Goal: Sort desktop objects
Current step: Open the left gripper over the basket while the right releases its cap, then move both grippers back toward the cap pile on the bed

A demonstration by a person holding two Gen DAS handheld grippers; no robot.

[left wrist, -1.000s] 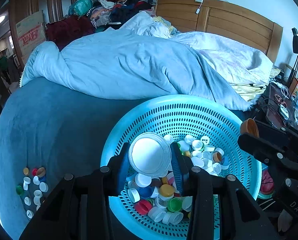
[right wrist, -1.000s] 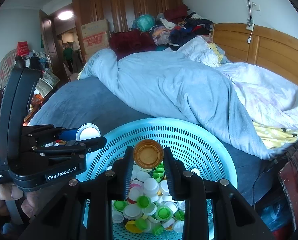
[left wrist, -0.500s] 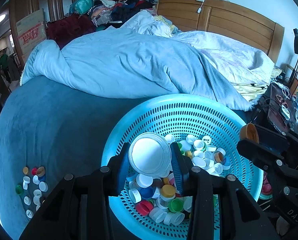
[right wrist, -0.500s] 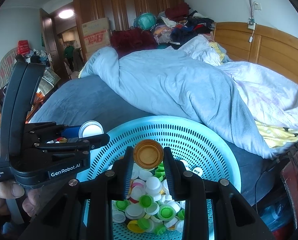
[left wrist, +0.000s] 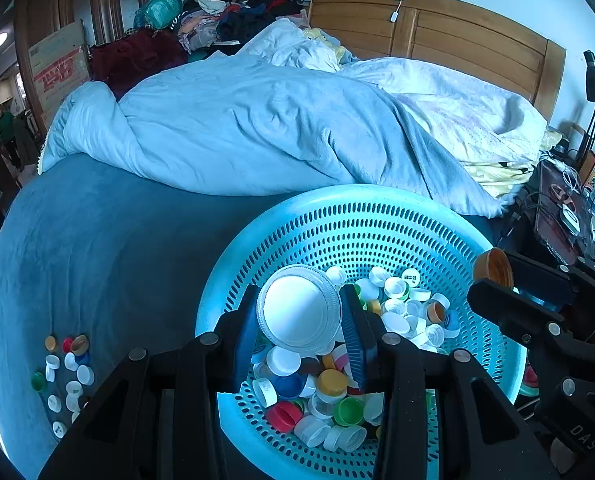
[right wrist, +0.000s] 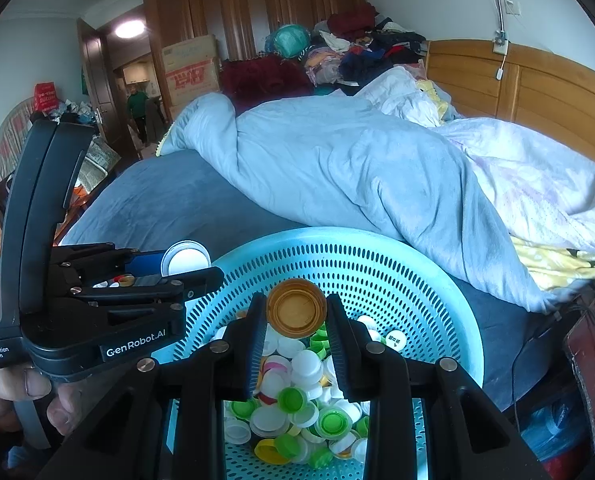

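Two grips: one cap is clamped in each gripper, both held over the basket (left wrist: 329,216)
Left gripper (left wrist: 299,320): closed on the white lid (left wrist: 299,310); the lid is pinched across its rim, face toward the camera, above the caps in the basket; it is seen edge-on in the right view (right wrist: 186,258)
Right gripper (right wrist: 296,312): closed on the orange cap (right wrist: 296,308); its hollow side is turned to the camera; it is held above the green and white caps in the basket; from the left view it shows at the basket's right rim (left wrist: 493,266)
Why so held: each piece appears lifted clear of the heap so it can be carried out without dragging neighbours; this is judged, not seen
Sorted pile (left wrist: 63,372): small caps are laid on the blue sheet (left wrist: 109,248) well to the left of the basket; this is likely where picked pieces are grouped
Hand (right wrist: 21,392): fingers are wrapped on the left gripper's handle, left of the basket
Change from a second ago: almost none; both grips are kept as they were; the basket sits a touch lower in the right view, and the orange cap a touch lower in the left view
Step judged: carry to the pile, not yet begun
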